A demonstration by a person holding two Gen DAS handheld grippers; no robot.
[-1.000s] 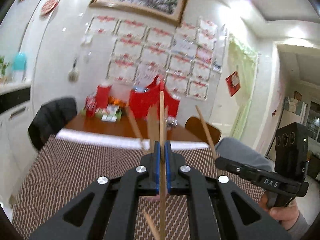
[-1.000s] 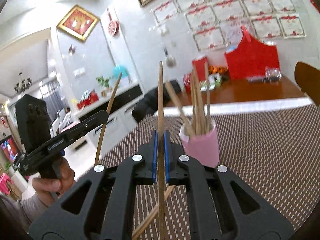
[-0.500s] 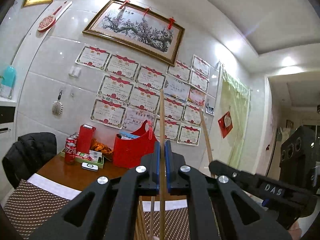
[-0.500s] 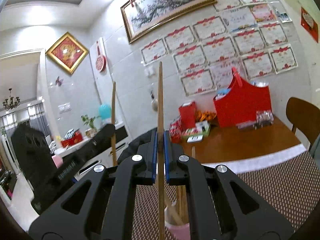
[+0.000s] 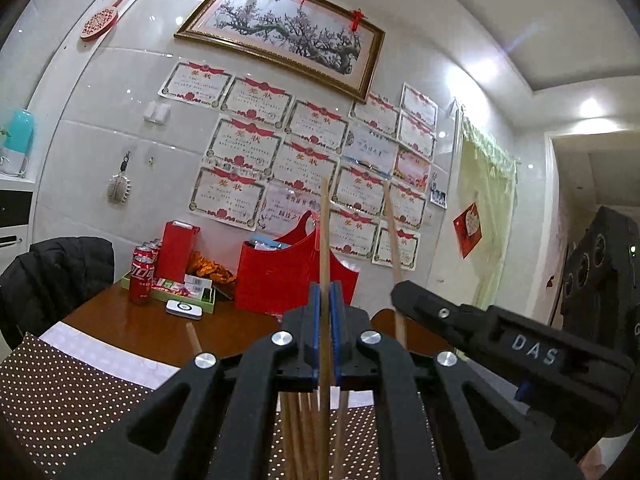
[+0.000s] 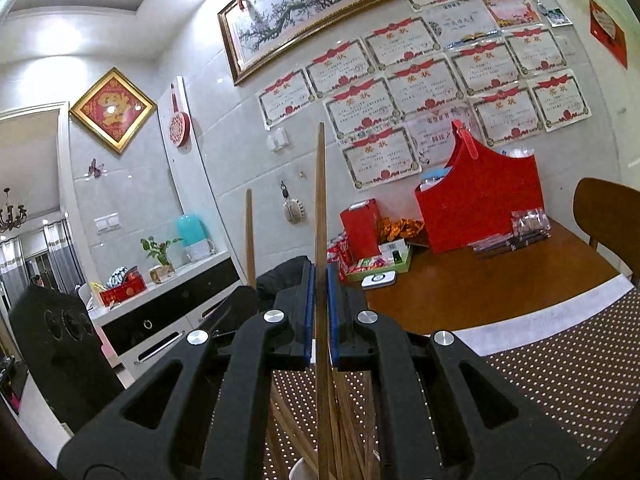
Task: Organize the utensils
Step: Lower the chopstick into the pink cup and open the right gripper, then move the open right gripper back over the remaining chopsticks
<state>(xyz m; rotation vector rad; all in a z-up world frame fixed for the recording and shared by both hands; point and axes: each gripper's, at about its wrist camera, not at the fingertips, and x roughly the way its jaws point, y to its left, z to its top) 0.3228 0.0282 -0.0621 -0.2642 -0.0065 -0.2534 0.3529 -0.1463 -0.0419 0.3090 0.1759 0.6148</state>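
Note:
My left gripper (image 5: 325,300) is shut on a wooden chopstick (image 5: 325,240) held upright. My right gripper (image 6: 319,280) is shut on a darker wooden chopstick (image 6: 320,200), also upright. The right gripper also shows in the left wrist view (image 5: 404,292) with its chopstick (image 5: 391,232). The left chopstick shows in the right wrist view (image 6: 250,232). Below both grippers, several chopsticks (image 5: 304,420) stand bundled together; the rim of a cup (image 6: 304,470) shows under them in the right wrist view. One more chopstick tip (image 5: 194,338) sticks up at the left.
A brown dotted tablecloth (image 5: 60,392) covers the near table. At the back stand a red bag (image 5: 280,276), cola cans (image 5: 142,276) and a tray of small items (image 6: 380,264). A jacket-draped chair (image 5: 56,272) is left, a wooden chair (image 6: 604,212) right.
Both grippers tilted up, then dipped slightly, with their chopsticks still held. The pink cup seen beside them a second ago now lies beneath them.

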